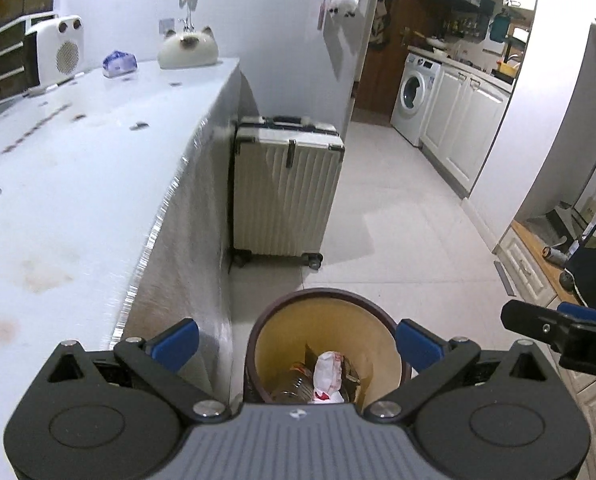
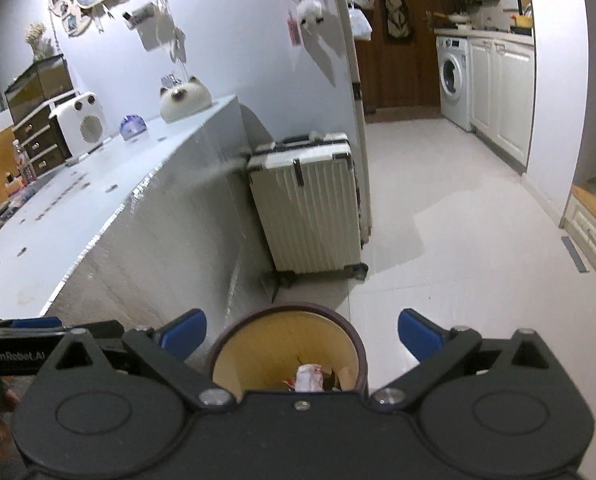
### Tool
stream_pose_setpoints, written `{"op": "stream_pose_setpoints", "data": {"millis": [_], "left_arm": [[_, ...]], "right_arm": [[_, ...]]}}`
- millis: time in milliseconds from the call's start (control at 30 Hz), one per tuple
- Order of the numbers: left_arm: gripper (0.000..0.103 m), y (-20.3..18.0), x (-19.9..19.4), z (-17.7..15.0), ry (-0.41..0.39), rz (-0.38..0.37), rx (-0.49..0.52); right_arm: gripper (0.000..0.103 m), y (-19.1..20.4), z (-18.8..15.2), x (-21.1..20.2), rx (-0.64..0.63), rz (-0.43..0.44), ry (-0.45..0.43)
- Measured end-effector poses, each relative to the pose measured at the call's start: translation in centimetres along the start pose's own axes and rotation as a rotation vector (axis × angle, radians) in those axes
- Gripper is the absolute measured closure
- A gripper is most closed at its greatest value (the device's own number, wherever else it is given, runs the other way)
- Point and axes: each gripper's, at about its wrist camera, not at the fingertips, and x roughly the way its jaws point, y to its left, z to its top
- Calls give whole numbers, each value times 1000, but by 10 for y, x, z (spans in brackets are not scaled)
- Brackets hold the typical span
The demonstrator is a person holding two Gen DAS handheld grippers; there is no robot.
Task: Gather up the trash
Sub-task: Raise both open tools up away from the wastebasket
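A round trash bin (image 1: 275,312) with a dark brown rim and yellow inside stands on the floor by the table's side; it also shows in the right wrist view (image 2: 237,350). Inside lie a crumpled white wrapper (image 1: 328,372) with red print, a clear plastic bottle (image 1: 293,386) and brown paper scraps; the wrapper also shows in the right wrist view (image 2: 309,376). My left gripper (image 1: 298,344) is open and empty above the bin. My right gripper (image 2: 302,334) is open and empty above it too, and shows at the right edge of the left wrist view (image 1: 558,326).
A white table (image 1: 77,184) runs along the left with a cat-shaped ornament (image 1: 187,50), a white heater (image 1: 59,50) and small scraps on it. A cream suitcase (image 1: 285,188) stands beyond the bin. Tiled floor (image 1: 398,240) leads to a kitchen with a washing machine (image 1: 414,94).
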Motion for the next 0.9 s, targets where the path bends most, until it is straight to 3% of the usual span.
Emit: {"op": "stream_pose_setpoints", "data": {"millis": [300,533,700,900], "left_arm": [[0,13,-48,1,-28,-11,59],[0,29,-70,-7,4,-54,61],[0,40,-83,-12,6,-8,63],[0,53,-92,-22,29,13,42]], "right_arm": [[0,27,2,-37,-23,-32,-27],[0,44,-4,-56,-46,-61,-22],[0,50,-7,-66,-25,-32,10],[0,60,-14,-76,-34,-57,23]]}}
